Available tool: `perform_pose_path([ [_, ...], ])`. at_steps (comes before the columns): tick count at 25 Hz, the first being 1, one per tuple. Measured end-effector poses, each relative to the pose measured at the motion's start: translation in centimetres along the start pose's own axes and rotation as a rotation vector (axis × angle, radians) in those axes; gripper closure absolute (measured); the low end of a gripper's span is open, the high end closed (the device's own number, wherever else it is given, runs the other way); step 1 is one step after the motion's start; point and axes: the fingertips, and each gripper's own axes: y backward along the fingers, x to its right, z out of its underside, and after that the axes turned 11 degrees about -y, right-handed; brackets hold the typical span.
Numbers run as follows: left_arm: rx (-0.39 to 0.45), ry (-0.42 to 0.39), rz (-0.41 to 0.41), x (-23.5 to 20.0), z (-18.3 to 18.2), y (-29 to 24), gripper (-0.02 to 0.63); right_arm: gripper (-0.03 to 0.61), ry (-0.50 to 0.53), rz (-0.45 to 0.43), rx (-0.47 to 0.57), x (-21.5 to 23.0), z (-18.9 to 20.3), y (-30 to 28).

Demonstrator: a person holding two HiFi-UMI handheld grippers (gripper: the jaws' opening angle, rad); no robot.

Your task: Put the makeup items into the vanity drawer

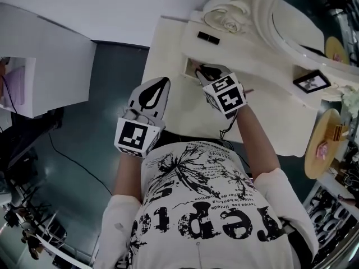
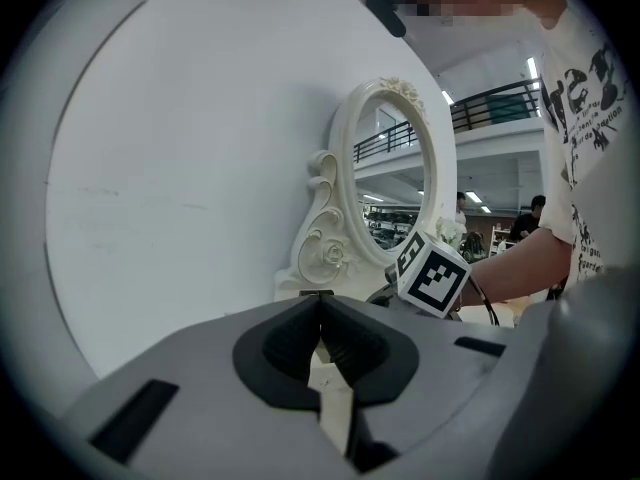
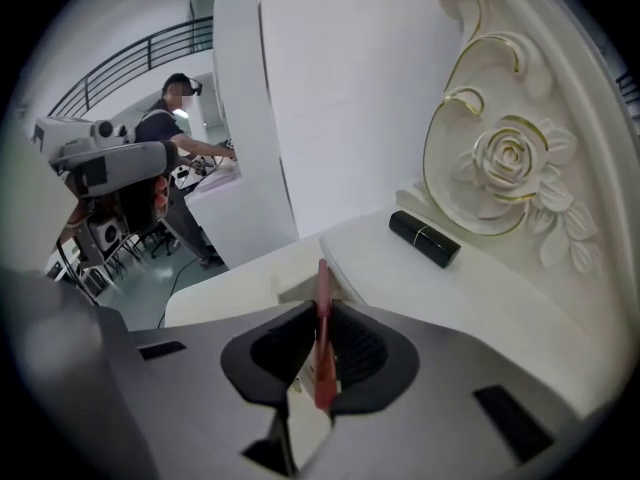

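2 grippers sit at the vanity's left end. Left gripper (image 1: 161,84), jaws together and empty, hovers by the left edge. Right gripper (image 1: 201,72) is nearer the open drawer (image 1: 188,64), clamping a thin red stick (image 3: 322,340) that points lengthwise toward it.

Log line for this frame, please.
left tongs: shut, empty | right tongs: shut on red pencil, at open drawer | black lipstick tube: on vanity top
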Motion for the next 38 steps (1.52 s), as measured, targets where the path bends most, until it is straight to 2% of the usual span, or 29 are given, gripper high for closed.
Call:
perform_pose_path([
  [1,-0.006,0.003,-0.004,0.0,0.4,0.0,0.600,0.510,-0.009,-0.001,0.003,0.0,0.1,-0.4],
  [3,-0.015,0.008,-0.009,0.0,1.1,-0.2,0.600,0.390,-0.025,-0.014,0.013,0.0,0.3,-0.9],
  [5,-0.015,0.014,-0.011,-0.1,1.6,-0.5,0.600,0.367,-0.039,-0.015,0.026,0.1,0.4,-1.1],
  [10,0.009,0.009,0.033,0.1,0.9,-1.6,0.600,0.347,-0.096,0.041,0.066,1.5,0.4,0.5],
  [16,0.041,-0.029,0.156,2.7,-1.4,-3.3,0.600,0.334,-0.216,0.158,0.110,4.0,1.7,4.7],
  [23,0.062,-0.071,0.324,7.4,-2.7,-6.5,0.600,0.327,-0.464,0.369,0.137,9.4,6.9,10.0],
  [26,0.061,-0.083,0.394,9.4,-3.0,-7.8,0.600,0.314,-0.563,0.433,0.139,11.0,9.6,11.5],
  [32,0.051,-0.107,0.490,12.5,-3.1,-10.0,0.600,0.301,-0.715,0.472,0.092,12.6,14.2,11.3],
  [38,0.017,-0.110,0.524,13.4,-1.9,-11.5,0.600,0.302,-0.864,0.508,0.077,14.6,17.0,9.3],
])
